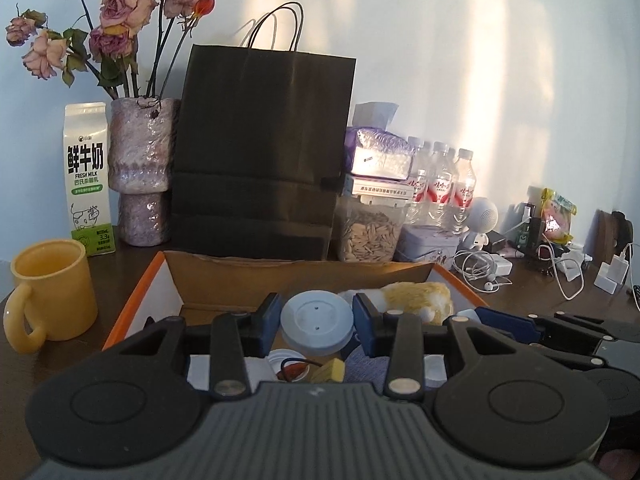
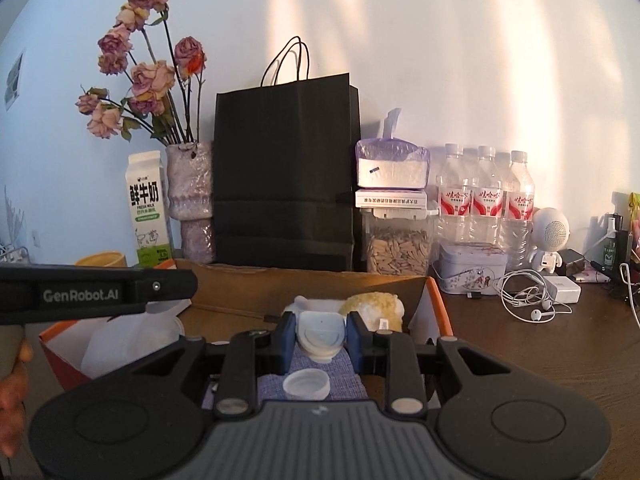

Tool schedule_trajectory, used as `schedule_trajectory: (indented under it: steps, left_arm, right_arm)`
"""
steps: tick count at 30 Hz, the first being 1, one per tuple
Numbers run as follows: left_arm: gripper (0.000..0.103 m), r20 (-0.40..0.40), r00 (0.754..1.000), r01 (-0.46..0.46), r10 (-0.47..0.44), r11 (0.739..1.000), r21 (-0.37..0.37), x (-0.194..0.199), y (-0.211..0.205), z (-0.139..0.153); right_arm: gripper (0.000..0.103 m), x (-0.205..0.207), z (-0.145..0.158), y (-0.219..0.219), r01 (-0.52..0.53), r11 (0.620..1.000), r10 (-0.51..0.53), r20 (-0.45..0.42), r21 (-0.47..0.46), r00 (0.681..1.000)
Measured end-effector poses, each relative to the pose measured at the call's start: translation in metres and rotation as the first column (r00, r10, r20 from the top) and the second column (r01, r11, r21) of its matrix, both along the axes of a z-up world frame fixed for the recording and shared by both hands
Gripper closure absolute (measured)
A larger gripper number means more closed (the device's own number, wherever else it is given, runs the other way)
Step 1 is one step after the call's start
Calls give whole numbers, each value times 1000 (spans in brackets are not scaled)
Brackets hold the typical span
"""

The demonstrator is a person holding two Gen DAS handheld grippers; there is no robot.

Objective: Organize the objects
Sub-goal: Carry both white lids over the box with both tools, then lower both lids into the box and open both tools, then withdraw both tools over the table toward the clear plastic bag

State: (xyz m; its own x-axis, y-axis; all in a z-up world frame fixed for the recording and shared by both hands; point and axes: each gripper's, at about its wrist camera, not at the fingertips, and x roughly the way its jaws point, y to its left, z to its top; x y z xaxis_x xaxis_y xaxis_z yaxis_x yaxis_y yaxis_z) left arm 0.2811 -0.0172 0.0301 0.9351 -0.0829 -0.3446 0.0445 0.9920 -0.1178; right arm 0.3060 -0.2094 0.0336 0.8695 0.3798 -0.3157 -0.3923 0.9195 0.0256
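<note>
In the left wrist view my left gripper (image 1: pixel 317 312) is shut on a pale blue round lid (image 1: pixel 316 322), held flat above an orange-rimmed cardboard box (image 1: pixel 132 304). Inside the box lie a yellow-and-white plush toy (image 1: pixel 416 298), a small yellow block (image 1: pixel 330 370) and white caps. My right gripper (image 2: pixel 321 328) is shut on a white lidded cup-like piece (image 2: pixel 322 340) over the same box (image 2: pixel 438 308). Under it lie a blue cloth (image 2: pixel 276 392) and a loose white cap (image 2: pixel 306 386). Each gripper's body shows at the edge of the other's view.
On the brown table behind the box stand a black paper bag (image 1: pixel 260 152), a vase of dried roses (image 1: pixel 140 172), a milk carton (image 1: pixel 86 180) and a seed jar (image 1: pixel 368 232). A yellow mug (image 1: pixel 52 288) stands left. Water bottles (image 2: pixel 484 200), a tin (image 2: pixel 470 268) and earphone cables (image 2: pixel 528 296) are on the right.
</note>
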Motion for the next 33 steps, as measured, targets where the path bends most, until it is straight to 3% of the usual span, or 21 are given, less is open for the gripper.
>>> schedule_trajectory:
  steps: [4,5,7,8,9,10,11,12,33]
  left_arm:
    - [62,5,1000,-3,3,1000,-1,-1,-1,0]
    - [52,7,1000,-11,11,1000,1,-2,-1,0]
    - [25,8,1000,-29,29,1000,-1,-2,1,0]
    - [5,11,999,-45,45,999,-5,-2,2,0]
    - [0,19,998,-63,63,998,-3,-3,2,1]
    - [0,28,997,-76,76,997,4,-3,2,1]
    - [0,28,997,-79,79,997,7,-3,2,2]
    - [0,24,997,-77,77,997,3,-2,3,2]
    - [0,20,998,-65,65,998,-10,-7,-1,1]
  right_arm:
    - [77,0,-3,2,4,1000,-4,-8,-9,1000]
    - [77,1,-4,2,3,1000,-3,-12,-11,1000]
    - [75,1,-5,2,8,1000,-8,-17,-12,1000]
    - [67,1,-6,2,9,1000,-10,-22,-15,1000]
    - [48,1,-6,2,12,1000,-12,-26,-14,1000]
    - [35,1,-6,2,17,1000,-17,-27,-12,1000]
    - [10,0,-7,1,25,1000,-25,-22,-11,999]
    - [0,0,-7,1,33,999,-33,-19,-15,999]
    - [0,-4,-6,-1,33,999,-33,-22,-3,999]
